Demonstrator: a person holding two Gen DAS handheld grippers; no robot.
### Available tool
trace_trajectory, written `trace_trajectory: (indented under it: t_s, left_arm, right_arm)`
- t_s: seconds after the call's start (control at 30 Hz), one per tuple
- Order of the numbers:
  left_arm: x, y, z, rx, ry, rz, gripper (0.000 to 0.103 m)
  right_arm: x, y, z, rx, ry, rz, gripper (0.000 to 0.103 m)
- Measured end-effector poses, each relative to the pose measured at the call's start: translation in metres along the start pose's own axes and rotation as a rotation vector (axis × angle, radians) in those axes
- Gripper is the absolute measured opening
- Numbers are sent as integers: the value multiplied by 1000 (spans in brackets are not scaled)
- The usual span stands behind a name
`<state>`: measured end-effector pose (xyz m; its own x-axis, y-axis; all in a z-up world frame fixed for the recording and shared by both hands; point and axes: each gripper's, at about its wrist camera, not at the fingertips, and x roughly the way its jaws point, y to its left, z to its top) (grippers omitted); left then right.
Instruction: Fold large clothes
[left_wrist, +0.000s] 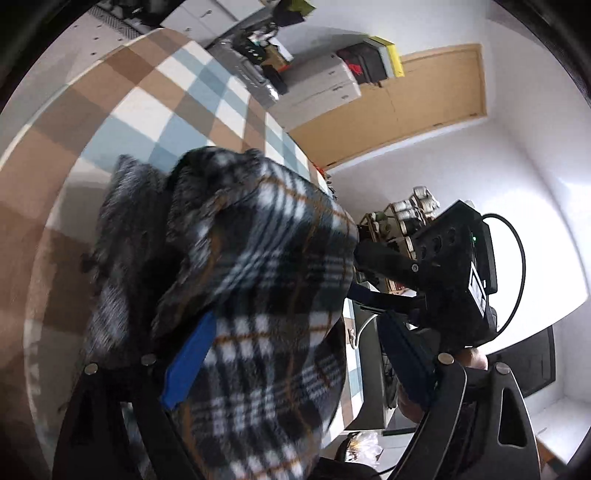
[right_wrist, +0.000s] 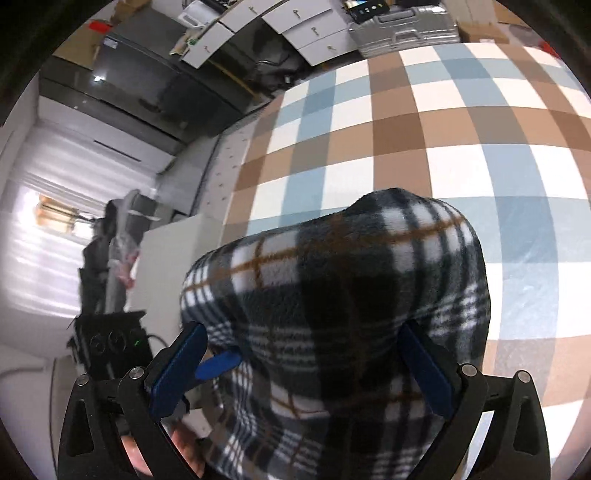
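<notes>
A black, white and orange plaid fleece garment (left_wrist: 258, 280) hangs bunched in front of my left gripper (left_wrist: 295, 354), whose blue fingers (left_wrist: 188, 362) stand wide apart with the cloth draped between and over them. The same garment (right_wrist: 332, 295) fills the space between the spread blue fingers (right_wrist: 177, 369) of my right gripper (right_wrist: 303, 369). It is lifted above the checked surface. Whether either gripper pinches the cloth is hidden. The right gripper's black body (left_wrist: 454, 273) shows at the right of the left wrist view. The left gripper's body (right_wrist: 110, 347) shows at lower left of the right wrist view.
A brown, blue and white checked tablecloth (right_wrist: 424, 129) covers the table (left_wrist: 122, 110). White drawer cabinets (right_wrist: 306, 29) and a silver suitcase (right_wrist: 402, 26) stand beyond its far edge. A wooden door (left_wrist: 424, 99), white walls and a shelf of jars (left_wrist: 402, 218) are at right.
</notes>
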<state>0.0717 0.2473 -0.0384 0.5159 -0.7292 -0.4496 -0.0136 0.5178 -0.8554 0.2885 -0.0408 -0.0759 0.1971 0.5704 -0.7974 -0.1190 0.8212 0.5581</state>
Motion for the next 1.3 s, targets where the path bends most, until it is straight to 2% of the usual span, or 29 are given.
trace_trajectory:
  t_s: [0.07, 0.13, 0.27, 0.33, 0.4, 0.53, 0.67, 0.73, 0.9, 1.1, 1.17, 1.23, 1.3]
  left_arm:
    - [-15, -2, -6, -41, -32, -12, 87]
    - [-27, -8, -17, -38, -55, -36, 87]
    - [-32, -23, -48, 28, -56, -60, 87]
    - [-27, -26, -59, 53, -42, -52, 87]
    - [-14, -24, -68, 77, -6, -8, 87]
    - [-3, -10, -76, 77, 13, 119, 87]
    - [-7, -7, -82, 108, -26, 183, 87]
    - [-10, -7, -83, 124, -44, 217, 87]
    - [-14, -4, -83, 133, -38, 255, 87]
    - [-13, 0, -82, 113, -45, 245, 87]
    - [-9, 1, -86, 108, -46, 241, 87]
    - [-5, 1, -83, 107, -48, 248, 87]
    - [0, 4, -78, 110, -50, 258, 87]
  right_arm:
    - [-11, -4, -4, -1, -10, -7, 103]
    - [-27, -1, -3, 3, 4, -5, 103]
    - [-57, 30, -2, -94, -2, 113, 103]
    - [-59, 48, -1, -136, 6, 137, 103]
    - [-45, 66, 3, -168, 48, 152, 103]
    - [-2, 83, 11, -178, 142, 128, 103]
    - [49, 83, 12, -144, 256, 43, 103]
    - [64, 83, 15, -139, 282, -7, 103]
    - [80, 70, 23, -73, 314, 15, 103]
    - [61, 61, 15, -94, 236, 114, 103]
    - [40, 66, 10, -129, 210, 152, 103]
    - [-1, 74, 5, -215, 148, 241, 103]
    - [-36, 74, 3, -279, 82, 248, 103]
